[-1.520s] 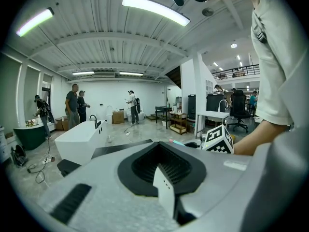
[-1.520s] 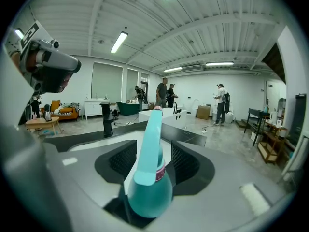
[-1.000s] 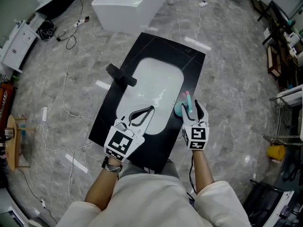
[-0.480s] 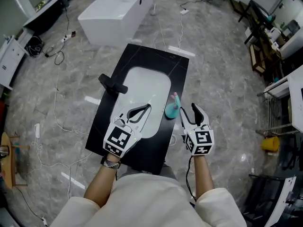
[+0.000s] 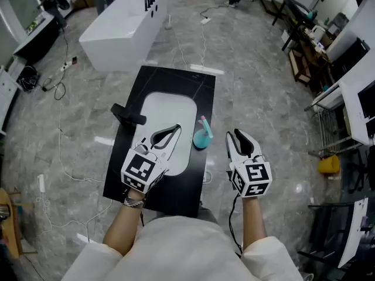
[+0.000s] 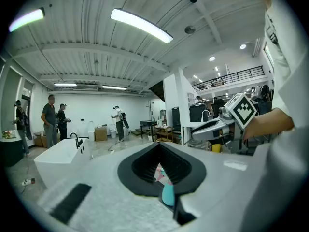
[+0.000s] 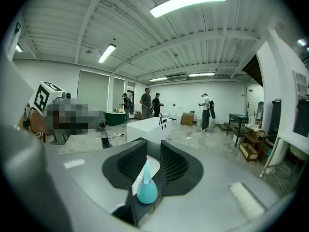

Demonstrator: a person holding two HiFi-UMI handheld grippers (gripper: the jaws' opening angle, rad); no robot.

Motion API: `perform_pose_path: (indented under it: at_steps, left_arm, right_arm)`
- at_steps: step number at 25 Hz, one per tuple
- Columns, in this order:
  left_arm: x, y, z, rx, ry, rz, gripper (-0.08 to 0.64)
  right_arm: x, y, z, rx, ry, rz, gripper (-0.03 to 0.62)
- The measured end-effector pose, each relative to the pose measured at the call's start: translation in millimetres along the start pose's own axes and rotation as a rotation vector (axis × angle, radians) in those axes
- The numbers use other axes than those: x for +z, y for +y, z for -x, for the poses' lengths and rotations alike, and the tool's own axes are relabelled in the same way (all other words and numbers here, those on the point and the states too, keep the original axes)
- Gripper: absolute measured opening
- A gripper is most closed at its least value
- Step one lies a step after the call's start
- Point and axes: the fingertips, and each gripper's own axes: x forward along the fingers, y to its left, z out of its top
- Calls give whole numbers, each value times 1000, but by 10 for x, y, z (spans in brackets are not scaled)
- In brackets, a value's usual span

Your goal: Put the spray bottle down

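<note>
While the spray bottle point(image 5: 201, 138) stands upright on the black counter point(image 5: 176, 81), on the narrow strip between the white basin point(image 5: 170, 107) and the counter's right edge, the head view shows both my tools clear of it. My left gripper point(image 5: 176, 129) hovers over the basin with its tips together. My right gripper point(image 5: 237, 134) hangs beyond the counter's edge, near the bottle but not touching it. I judge the setting-down itself done, so doing this step well means leaving the bottle undisturbed. It sits close to the edge, and any sideways brush from my right tool could tip it to the floor, so I would draw that hand up and away, not across. In the left gripper view, my left gripper point(image 6: 159, 145) shows its dark pads meeting at the tip with nothing pinched. The teal bottle point(image 6: 167, 197) is only glimpsed beyond them, low in the opening. In the right gripper view, my right gripper point(image 7: 154, 146) has a narrow gap and its jaws are closing on empty air. The bottle point(image 7: 147, 190) appears through that gap, standing on the counter below, its pink nozzle upright and untouched by either pad.
</note>
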Motion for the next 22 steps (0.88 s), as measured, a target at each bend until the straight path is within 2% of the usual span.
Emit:
perform_pose_path:
  at_steps: [5,13,22]
  left_arm:
    - [113,-40,0,-12,-13,-33,5]
    - [336,-47,99,-13,-50,-50,5]
    - [629,58,225,24,-85,-103,5]
  right_arm:
    - [216,-67,251,-52,-38,5,18]
    - [526,-140,555,-97,-80,-47,6]
    - [906,-39,696,-75,-143,11,6]
